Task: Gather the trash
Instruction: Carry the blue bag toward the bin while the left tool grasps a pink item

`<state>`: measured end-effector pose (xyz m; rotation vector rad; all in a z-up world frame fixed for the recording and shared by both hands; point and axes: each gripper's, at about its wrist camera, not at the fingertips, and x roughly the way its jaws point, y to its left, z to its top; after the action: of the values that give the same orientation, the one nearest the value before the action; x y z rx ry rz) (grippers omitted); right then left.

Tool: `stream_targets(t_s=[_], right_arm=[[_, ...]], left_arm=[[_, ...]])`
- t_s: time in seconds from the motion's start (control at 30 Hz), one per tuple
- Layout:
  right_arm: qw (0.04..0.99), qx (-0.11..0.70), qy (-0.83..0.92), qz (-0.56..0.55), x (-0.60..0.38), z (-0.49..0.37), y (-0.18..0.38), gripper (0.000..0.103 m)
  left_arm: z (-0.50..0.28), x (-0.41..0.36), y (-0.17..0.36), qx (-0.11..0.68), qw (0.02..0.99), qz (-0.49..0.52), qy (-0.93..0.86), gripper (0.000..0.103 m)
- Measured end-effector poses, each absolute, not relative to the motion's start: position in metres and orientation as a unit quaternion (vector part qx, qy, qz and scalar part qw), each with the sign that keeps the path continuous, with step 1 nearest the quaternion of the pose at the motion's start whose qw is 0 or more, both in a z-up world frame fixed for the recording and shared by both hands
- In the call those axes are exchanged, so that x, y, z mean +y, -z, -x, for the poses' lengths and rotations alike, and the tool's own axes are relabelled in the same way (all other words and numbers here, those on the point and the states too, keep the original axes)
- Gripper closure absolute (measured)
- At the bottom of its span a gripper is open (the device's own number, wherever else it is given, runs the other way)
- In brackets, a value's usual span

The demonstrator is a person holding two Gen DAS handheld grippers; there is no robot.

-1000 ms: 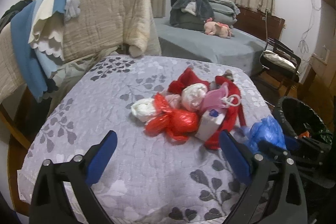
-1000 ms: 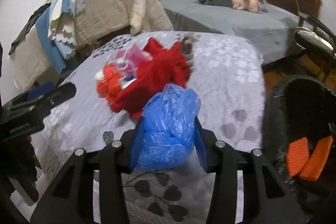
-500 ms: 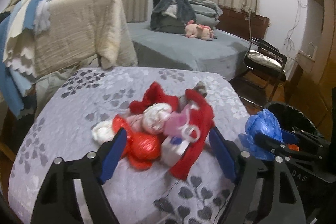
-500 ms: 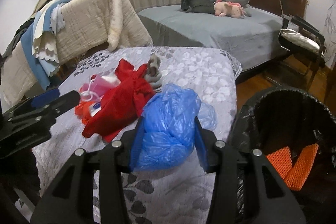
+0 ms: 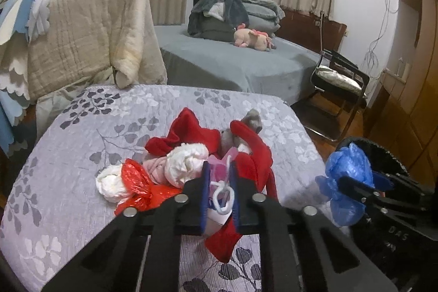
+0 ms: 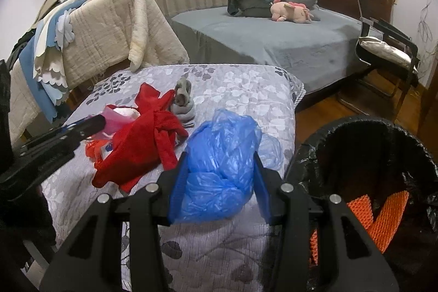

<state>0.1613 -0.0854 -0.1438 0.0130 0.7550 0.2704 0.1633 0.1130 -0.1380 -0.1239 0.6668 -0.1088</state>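
Trash collection, partly done by the look of it. Right gripper (image 6: 220, 182): blue pads pinching a crumpled blue plastic bag (image 6: 219, 163), held above the near corner of the table, just beside the bin and not yet over it. Bin (image 6: 369, 127): black-lined, standing on the floor to the right of the table; orange mesh netting (image 6: 383, 212) already lies inside, so at least one item seems to be collected. Left gripper (image 5: 219, 190): fingers drawn close together around a pink plastic bag with a white cord loop (image 5: 222, 189), at the near side of the pile; whether the pads truly grip it or only bracket it cannot be told for certain, though they appear to pinch it. Remaining on the grey floral table cover (image 5: 82, 155): a red plastic bag (image 5: 137, 188), white wadded paper or tissue in two lumps (image 5: 186, 163), a pale pink wad between them, a small white carton largely hidden under the left gripper. Mixed into the heap: a red cloth garment (image 5: 251, 152) and a rolled grey sock (image 5: 253, 119), which are probably not trash and may need leaving behind. Judgement: blue bag awaits dropping, pink bag awaits lifting, several pieces left; well short of halfway.
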Motion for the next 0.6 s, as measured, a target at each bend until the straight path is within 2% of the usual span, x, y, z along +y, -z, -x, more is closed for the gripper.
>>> stream_targets(t_s=[0.6], right_arm=[[0.936,0.325,-0.136,-0.012,-0.091,-0.141,0.092,0.060]], left_arm=[[-0.131,0.102,0.082,0.287,0.954,0.066,0.056,0.093]])
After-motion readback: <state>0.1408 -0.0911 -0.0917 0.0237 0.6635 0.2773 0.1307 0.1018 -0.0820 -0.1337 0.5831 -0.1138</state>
